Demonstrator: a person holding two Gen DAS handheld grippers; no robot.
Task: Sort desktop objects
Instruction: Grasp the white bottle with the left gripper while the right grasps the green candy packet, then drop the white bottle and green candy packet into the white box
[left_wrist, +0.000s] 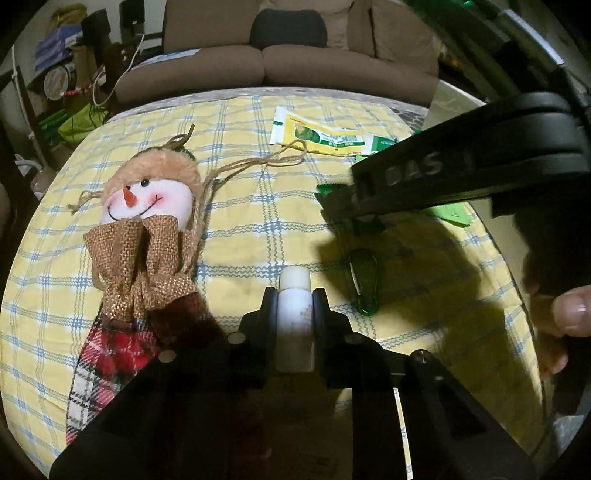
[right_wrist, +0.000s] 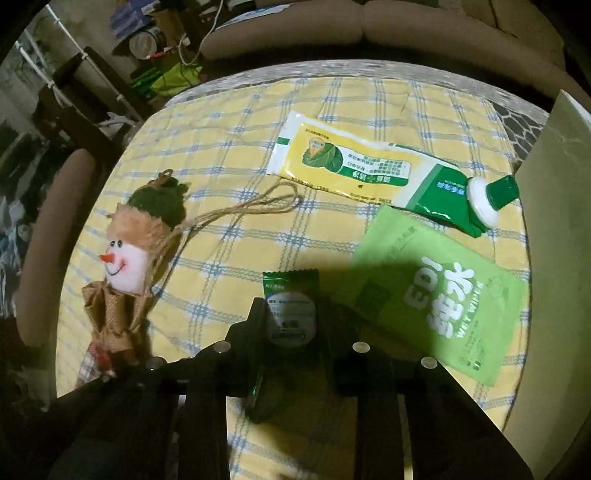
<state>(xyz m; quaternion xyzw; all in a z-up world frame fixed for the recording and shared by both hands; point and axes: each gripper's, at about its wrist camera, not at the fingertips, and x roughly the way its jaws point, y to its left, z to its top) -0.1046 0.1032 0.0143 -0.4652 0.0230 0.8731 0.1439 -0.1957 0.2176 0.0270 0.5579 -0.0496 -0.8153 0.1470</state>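
Observation:
My left gripper (left_wrist: 294, 299) is shut on a small white tube (left_wrist: 294, 314) and holds it above the checked cloth. My right gripper (right_wrist: 291, 306) is shut on a small green sachet (right_wrist: 290, 295); it also shows from the side in the left wrist view (left_wrist: 343, 210), above a green carabiner (left_wrist: 364, 282). A snowman doll (left_wrist: 147, 221) lies at the left, also seen in the right wrist view (right_wrist: 125, 258). A yellow-green toothpaste tube (right_wrist: 369, 170) and a green wet-wipe pack (right_wrist: 443, 295) lie at the right.
The table carries a yellow and blue checked cloth (left_wrist: 258, 206). A white board (right_wrist: 554, 221) stands at the right edge. A brown sofa (left_wrist: 295, 55) is behind the table, with clutter on the floor at the far left (left_wrist: 62, 74).

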